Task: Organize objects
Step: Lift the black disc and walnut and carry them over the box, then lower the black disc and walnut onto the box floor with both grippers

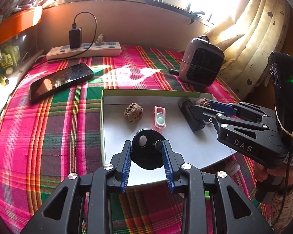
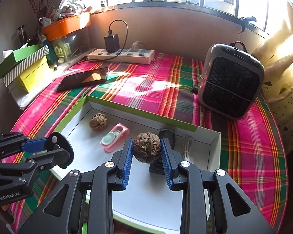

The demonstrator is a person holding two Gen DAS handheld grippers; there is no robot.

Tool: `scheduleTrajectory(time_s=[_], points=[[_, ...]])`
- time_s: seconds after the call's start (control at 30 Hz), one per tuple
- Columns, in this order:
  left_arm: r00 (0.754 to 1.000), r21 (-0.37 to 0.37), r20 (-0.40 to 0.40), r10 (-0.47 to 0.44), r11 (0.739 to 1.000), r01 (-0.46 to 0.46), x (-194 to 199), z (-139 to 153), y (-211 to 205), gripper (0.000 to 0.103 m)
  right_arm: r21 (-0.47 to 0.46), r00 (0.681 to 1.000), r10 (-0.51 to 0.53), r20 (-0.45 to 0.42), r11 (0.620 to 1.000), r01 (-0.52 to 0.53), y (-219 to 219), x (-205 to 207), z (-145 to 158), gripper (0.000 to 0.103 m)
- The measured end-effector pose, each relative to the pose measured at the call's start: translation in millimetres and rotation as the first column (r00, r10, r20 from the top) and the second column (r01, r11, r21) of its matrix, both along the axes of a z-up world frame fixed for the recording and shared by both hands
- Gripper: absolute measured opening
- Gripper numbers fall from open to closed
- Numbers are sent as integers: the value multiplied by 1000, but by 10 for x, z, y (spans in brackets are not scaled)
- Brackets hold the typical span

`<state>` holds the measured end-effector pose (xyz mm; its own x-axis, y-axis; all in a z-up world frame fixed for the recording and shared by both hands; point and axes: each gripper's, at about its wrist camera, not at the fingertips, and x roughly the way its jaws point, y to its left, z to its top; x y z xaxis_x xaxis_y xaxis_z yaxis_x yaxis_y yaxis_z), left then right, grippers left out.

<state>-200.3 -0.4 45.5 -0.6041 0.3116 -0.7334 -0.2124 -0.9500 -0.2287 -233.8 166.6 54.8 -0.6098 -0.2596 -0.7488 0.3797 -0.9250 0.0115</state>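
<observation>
The left gripper [image 1: 146,152] pinches a black disc [image 1: 146,156] above the near edge of the white box [image 1: 185,146]. The right gripper [image 2: 146,150] pinches a walnut [image 2: 146,147] over the box, where another walnut [image 2: 98,122] and a pink case [image 2: 115,137] lie.

1. My left gripper [image 1: 146,152] holds a round disc [image 1: 146,152] over the near part of the shallow box [image 1: 102,117].
2. My right gripper [image 2: 146,151] holds a walnut [image 2: 146,147] above the box's right side.
3. In the box, a second walnut [image 1: 133,112] lies left of a small clip-like case [image 1: 159,119].
4. Behind the box, a phone [image 1: 61,81] lies left and a fan heater [image 1: 202,62] stands right.
5. A power strip [image 1: 84,51] lies against the far wall.
</observation>
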Motion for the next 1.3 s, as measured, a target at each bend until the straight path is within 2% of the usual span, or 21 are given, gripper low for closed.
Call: scheduleTrajectory(time_s=[0.4, 1.3], points=[[1000, -19, 26, 4, 1000, -3, -209, -94, 2, 29, 18, 999, 18, 44, 1000, -18, -108, -263, -164, 30], [999, -52, 47, -13, 999, 15, -350, -204, 78, 29, 62, 997, 41, 71, 997, -45, -292, -372, -311, 30]])
